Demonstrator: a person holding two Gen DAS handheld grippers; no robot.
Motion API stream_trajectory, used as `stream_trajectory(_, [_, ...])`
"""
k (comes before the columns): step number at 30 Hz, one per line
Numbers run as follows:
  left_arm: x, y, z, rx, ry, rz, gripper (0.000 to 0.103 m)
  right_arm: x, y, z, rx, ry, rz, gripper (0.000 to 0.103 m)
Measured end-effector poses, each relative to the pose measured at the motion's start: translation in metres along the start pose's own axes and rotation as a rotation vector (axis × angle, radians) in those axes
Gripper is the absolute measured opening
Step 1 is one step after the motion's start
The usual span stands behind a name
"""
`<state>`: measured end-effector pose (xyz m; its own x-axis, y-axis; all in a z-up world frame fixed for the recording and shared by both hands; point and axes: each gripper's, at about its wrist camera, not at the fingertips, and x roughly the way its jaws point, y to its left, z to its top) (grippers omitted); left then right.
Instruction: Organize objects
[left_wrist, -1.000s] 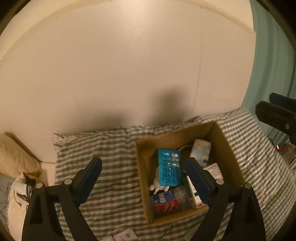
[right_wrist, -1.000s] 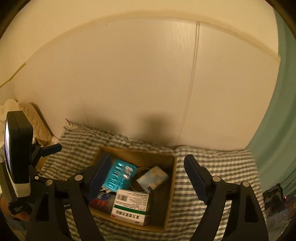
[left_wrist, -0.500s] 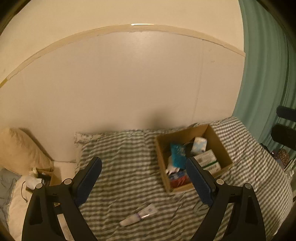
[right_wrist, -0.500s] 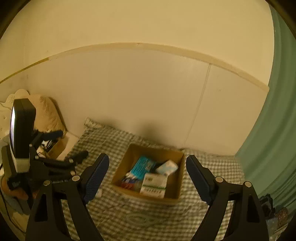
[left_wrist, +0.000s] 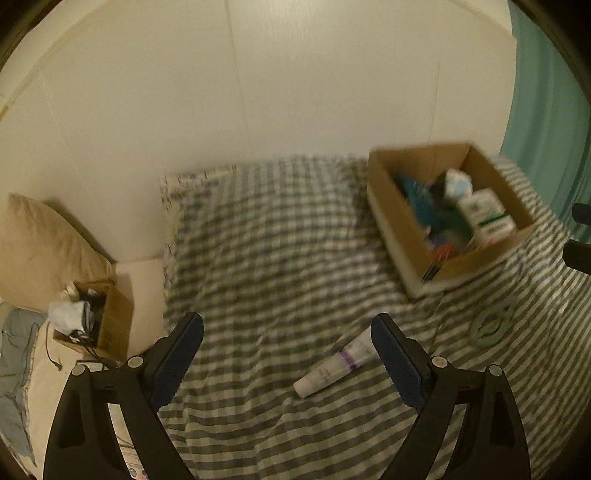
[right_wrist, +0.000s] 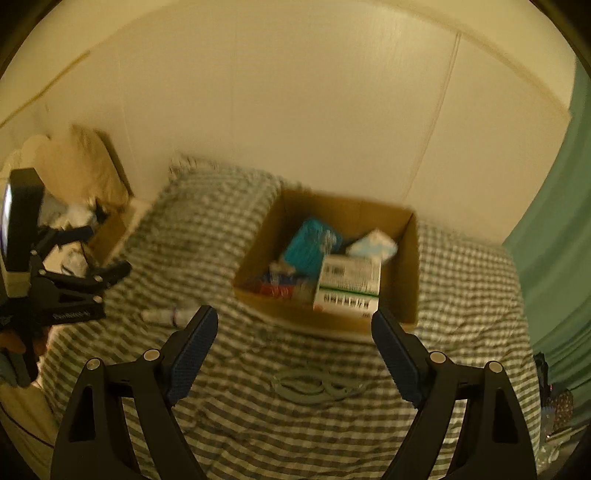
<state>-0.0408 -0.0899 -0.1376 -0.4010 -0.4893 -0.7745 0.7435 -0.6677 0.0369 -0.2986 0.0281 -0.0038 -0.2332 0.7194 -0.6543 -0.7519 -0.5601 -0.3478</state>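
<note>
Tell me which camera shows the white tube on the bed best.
The left wrist view: the white tube lies close and whole on the checked sheet, purple band visible. The right wrist view shows it small, blurred and partly behind a claw finger.

No print on the boxed items (right_wrist: 347, 284) is legible.
</note>
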Motion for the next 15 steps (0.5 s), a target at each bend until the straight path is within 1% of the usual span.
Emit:
stream_trajectory(2, [0.019,-0.004,-0.008,0.018,0.034,-0.007,0.095,0.025,-0.005,-0.012,-0.019,0.062,-0.006,0.085])
stream_trajectory(4, [0.032,-0.007,-0.015,0.039,0.057,0.000,0.095,0.045,-0.009,-0.024,-0.054,0.108,-0.010,0.085])
stream_trajectory(7, [0.053,-0.014,-0.024,0.062,0.094,-0.017,0.095,0.067,-0.010,-0.039,-0.159,0.145,-0.010,0.085])
stream_trajectory(8, [0.059,-0.017,-0.027,0.069,0.109,-0.021,0.095,0.077,-0.009,-0.046,-0.209,0.164,0.001,0.085])
stream_trajectory(10, [0.071,-0.024,-0.032,0.089,0.135,-0.015,0.095,0.089,-0.008,-0.056,-0.268,0.185,0.008,0.085])
stream_trajectory(11, [0.075,-0.028,-0.034,0.102,0.141,-0.016,0.095,0.100,-0.007,-0.063,-0.294,0.217,0.023,0.085])
stream_trajectory(12, [0.080,-0.033,-0.037,0.117,0.146,-0.019,0.095,0.108,-0.006,-0.067,-0.314,0.229,0.032,0.085])
stream_trajectory(15, [0.093,-0.042,-0.040,0.117,0.172,-0.014,0.094,0.127,-0.001,-0.079,-0.376,0.285,0.066,0.085])
